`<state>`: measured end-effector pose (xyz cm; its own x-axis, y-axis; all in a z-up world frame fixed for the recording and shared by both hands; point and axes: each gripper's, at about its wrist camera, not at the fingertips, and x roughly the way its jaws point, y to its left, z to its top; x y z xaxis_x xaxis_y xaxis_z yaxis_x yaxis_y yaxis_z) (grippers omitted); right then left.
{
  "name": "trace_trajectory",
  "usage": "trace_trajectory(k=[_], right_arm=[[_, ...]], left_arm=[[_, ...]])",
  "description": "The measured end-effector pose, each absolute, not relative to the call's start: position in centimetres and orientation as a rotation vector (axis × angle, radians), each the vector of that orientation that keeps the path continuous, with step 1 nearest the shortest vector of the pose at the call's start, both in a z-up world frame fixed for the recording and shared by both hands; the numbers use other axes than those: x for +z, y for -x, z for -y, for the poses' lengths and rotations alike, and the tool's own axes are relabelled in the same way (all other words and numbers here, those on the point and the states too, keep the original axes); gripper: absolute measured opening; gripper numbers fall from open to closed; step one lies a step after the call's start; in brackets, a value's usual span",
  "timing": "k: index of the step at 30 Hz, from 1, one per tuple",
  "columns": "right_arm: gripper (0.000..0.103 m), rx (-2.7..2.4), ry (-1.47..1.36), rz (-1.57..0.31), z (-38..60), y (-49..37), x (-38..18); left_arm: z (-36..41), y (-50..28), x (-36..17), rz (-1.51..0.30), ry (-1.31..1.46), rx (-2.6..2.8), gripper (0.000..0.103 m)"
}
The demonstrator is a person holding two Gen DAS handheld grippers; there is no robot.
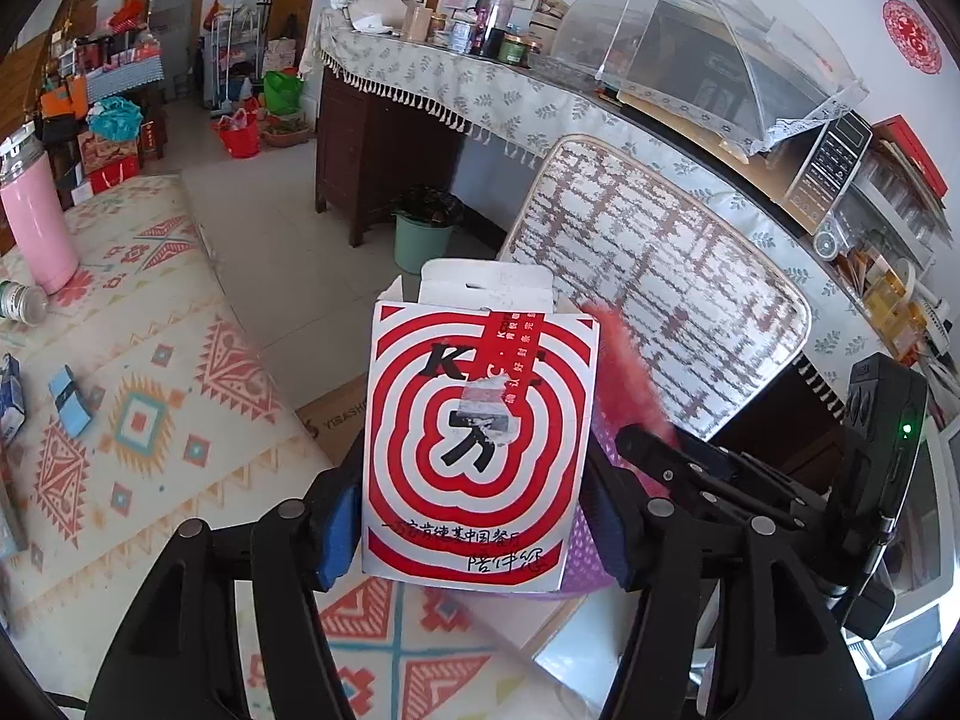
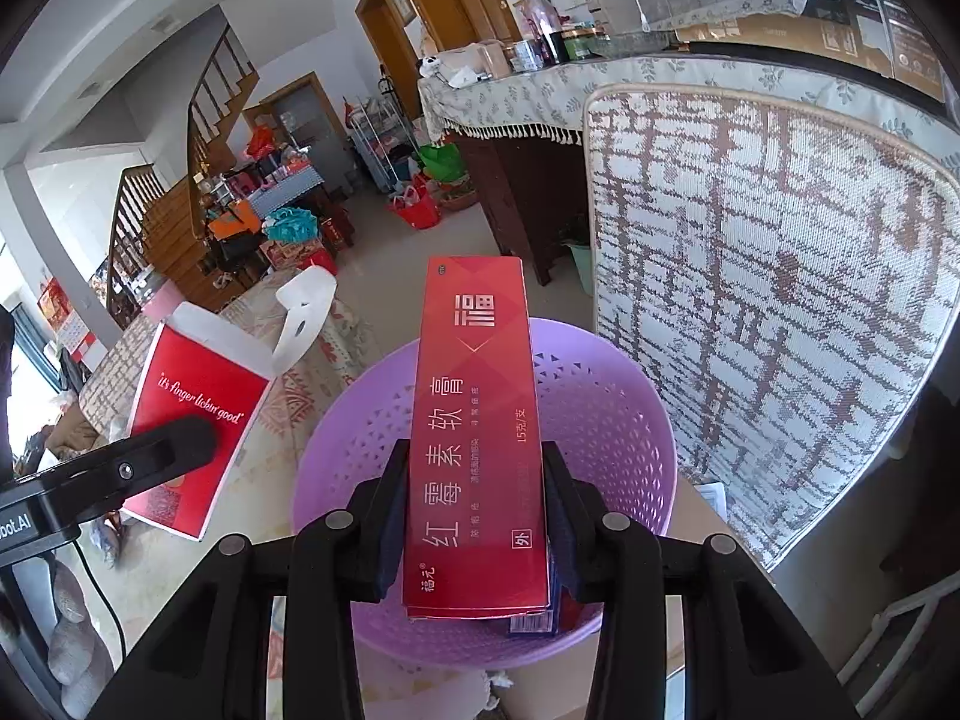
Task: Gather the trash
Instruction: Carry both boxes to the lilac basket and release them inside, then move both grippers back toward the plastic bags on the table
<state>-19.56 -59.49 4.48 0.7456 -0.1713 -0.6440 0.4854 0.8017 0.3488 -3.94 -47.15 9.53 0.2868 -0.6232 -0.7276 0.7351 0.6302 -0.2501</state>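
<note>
A red-and-white spiral-printed paper carton (image 1: 480, 420) stands upright between the blue pads of my left gripper (image 1: 471, 516), which is shut on its lower sides. In the right wrist view the same carton (image 2: 192, 408) shows its red back, held up just left of a purple perforated basket (image 2: 612, 420). My right gripper (image 2: 474, 516) is shut on a long red ointment box (image 2: 474, 390), held lengthwise over the basket's mouth. A dark blue box lies inside the basket under it. The basket's rim (image 1: 579, 558) peeks out behind the carton.
A patterned tablecloth (image 1: 150, 420) at left carries a pink flask (image 1: 36, 222), a small blue box (image 1: 69, 399) and a bottle. A woven chair back (image 2: 780, 300) rises right behind the basket. A green bin (image 1: 423, 234) stands on the floor by a cluttered sideboard.
</note>
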Motion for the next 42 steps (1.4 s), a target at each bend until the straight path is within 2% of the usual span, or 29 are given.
trace_trajectory(k=[4,7,13,20,29,36,42], right_arm=[[0.059,-0.39,-0.558,-0.627,60.1,19.5,4.2],[0.059,-0.392,-0.563,-0.621,60.1,19.6,4.2],[0.059,-0.384,-0.553,-0.619,58.8,20.2,4.6],[0.063,-0.357,-0.516,-0.615,56.3,20.9,5.6],[0.064,-0.286,-0.445,-0.651,50.7,19.8,6.2],[0.066,-0.221,-0.409,-0.679,46.1,18.0,6.1],[0.067,-0.172,-0.376,-0.709,42.4,16.4,6.0]], left_arm=[[47.0,4.0,9.6,-0.893,-0.144,-0.915,0.065],[46.4,4.2,9.7,-0.875,-0.151,-0.904,0.072],[43.7,4.7,10.2,-0.87,-0.147,-0.874,0.078],[37.2,5.0,10.1,-0.887,-0.131,-0.786,0.079],[22.3,3.2,10.6,-0.825,-0.091,-0.491,0.079],[11.1,-1.0,8.4,-0.85,0.058,-0.207,0.08],[8.6,-4.3,5.1,-0.934,0.19,-0.184,0.08]])
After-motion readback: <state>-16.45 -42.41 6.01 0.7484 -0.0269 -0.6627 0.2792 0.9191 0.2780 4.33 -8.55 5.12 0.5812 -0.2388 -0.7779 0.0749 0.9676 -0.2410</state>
